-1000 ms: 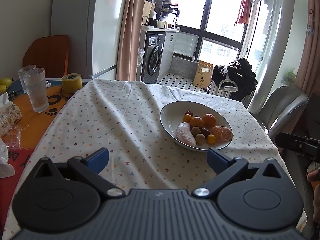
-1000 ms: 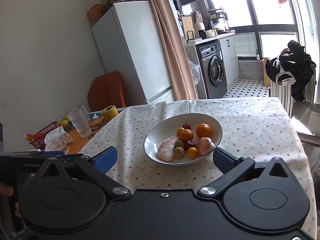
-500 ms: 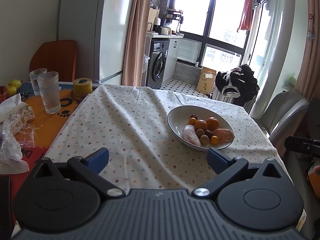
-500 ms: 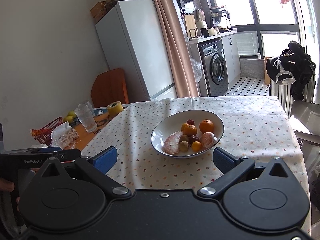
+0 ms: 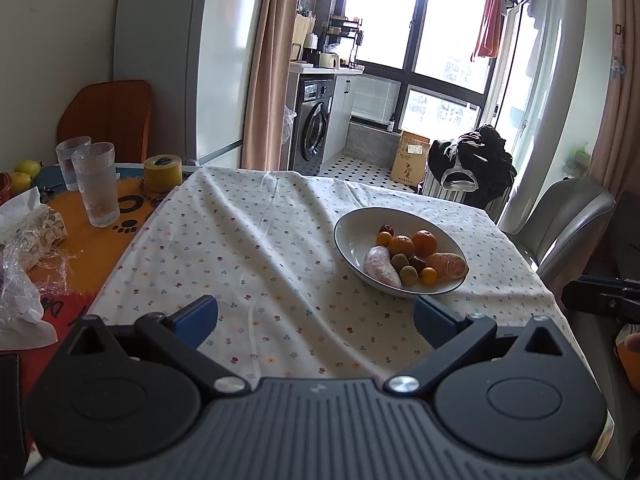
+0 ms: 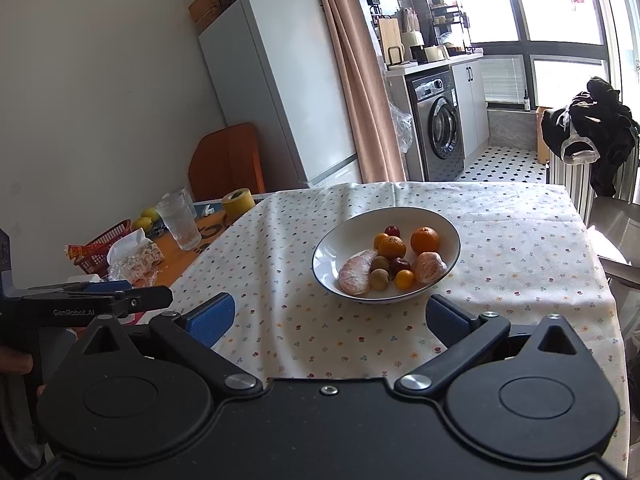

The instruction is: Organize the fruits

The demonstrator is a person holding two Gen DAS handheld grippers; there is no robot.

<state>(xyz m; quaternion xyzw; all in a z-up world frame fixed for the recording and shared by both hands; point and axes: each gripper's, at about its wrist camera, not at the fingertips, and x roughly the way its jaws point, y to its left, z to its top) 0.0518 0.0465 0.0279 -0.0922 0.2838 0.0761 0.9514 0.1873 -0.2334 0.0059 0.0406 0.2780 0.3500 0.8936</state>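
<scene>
Left tool: your left tool (image 5: 316,320) hangs over the near edge of the surface (image 5: 256,248) with its blue pads spread wide and nothing between them.
Right tool: your right tool (image 6: 328,316) is likewise spread wide and empty, low over the near edge.
Bowl: the white bowl (image 6: 352,228) sits on the floral cloth (image 6: 512,248) at about 12 o'clock from your right tool, and about 1 o'clock from your left.
Fruit: all in the bowl's near half. A peeled pinkish segment (image 6: 356,272) lies at its 7 o'clock, a peeled mandarin (image 6: 429,267) at 4 o'clock, a whole orange (image 6: 425,240) at 2 o'clock, a second orange (image 6: 392,247) near the middle. Two brown-green small fruits (image 6: 379,272), a dark red one (image 6: 400,266) and a small yellow-orange one (image 6: 404,279) crowd between them, touching.
Far left: two glasses (image 5: 98,184) and a yellow tape roll (image 5: 163,174) stand on the orange mat (image 5: 80,248), at 10 o'clock from your left tool, well apart from the bowl.
</scene>
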